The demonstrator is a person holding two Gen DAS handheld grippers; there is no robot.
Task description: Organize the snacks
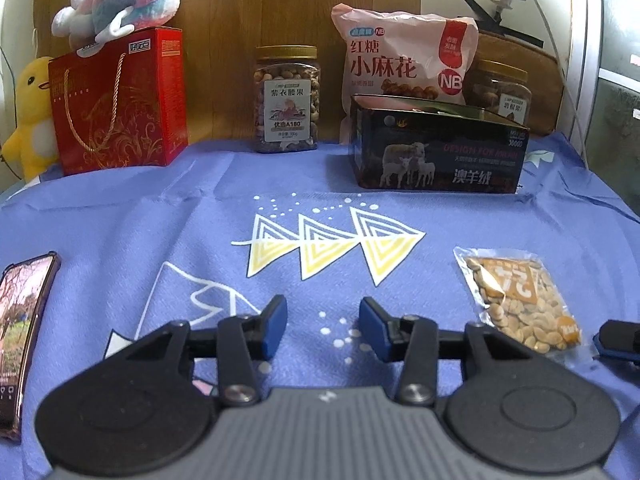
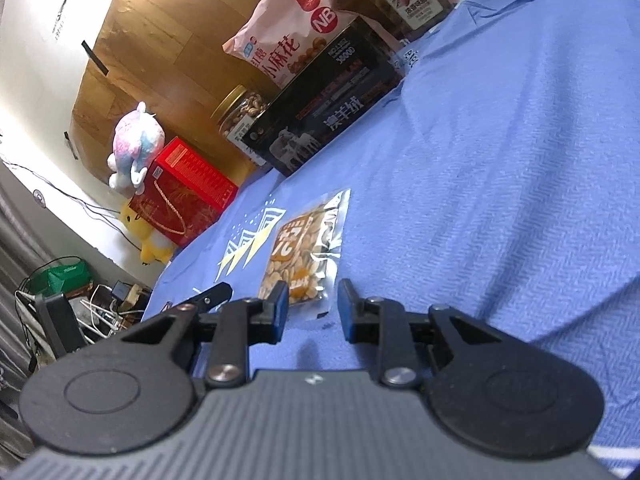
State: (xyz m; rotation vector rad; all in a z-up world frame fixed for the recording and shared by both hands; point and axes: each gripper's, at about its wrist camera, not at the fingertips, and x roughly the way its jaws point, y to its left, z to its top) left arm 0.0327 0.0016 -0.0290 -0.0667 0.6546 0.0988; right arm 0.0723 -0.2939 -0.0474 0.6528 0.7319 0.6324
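Observation:
A clear packet of nuts [image 1: 520, 300] lies flat on the blue cloth [image 1: 200, 208] at the right; it also shows in the right wrist view [image 2: 304, 252]. My left gripper [image 1: 323, 328] is open and empty, low over the cloth, to the left of the packet. My right gripper [image 2: 312, 308] is open and empty, tilted, its jaws just short of the packet's near end; one of its fingertips [image 1: 616, 340] shows at the right edge of the left wrist view. An open black tin box [image 1: 436, 148] stands behind, also seen in the right wrist view [image 2: 320, 108].
Along the wooden back wall stand a red gift box [image 1: 120, 104] with a plush toy [image 1: 124, 0] on top, a nut jar [image 1: 287, 100], a pink snack bag [image 1: 404, 60] and a second jar [image 1: 504, 88]. A phone [image 1: 20, 336] lies at the left edge.

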